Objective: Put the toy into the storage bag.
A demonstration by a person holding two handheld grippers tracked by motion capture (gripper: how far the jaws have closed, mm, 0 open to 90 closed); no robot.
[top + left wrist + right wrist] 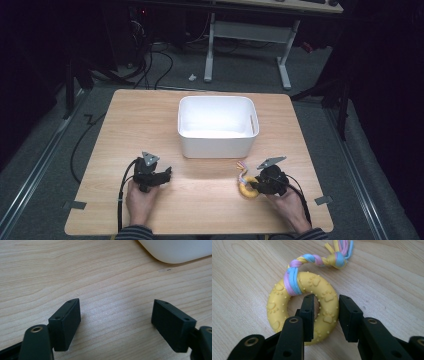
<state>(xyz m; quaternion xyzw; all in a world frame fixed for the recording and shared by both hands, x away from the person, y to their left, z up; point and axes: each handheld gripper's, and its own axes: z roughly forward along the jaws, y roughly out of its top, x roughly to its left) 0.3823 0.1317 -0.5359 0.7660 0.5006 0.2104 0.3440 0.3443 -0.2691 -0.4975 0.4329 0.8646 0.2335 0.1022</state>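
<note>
The right tongs (325,315) clench one side of the yellow ring toy (303,306) lying on the surface (200,200), probably to lift it toward the white bin (218,145); the left tongs (116,325) rest spread, empty

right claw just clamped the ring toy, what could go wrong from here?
1. The right claw grips only one side of the yellow ring toy, one jaw through its hole; the ring could pivot or slip when lifted.
2. The braided rope tail lies loose on the table and may drag or snag on the white bin rim.
3. The left claw is open and idle, so nothing backs up a drop.
</note>
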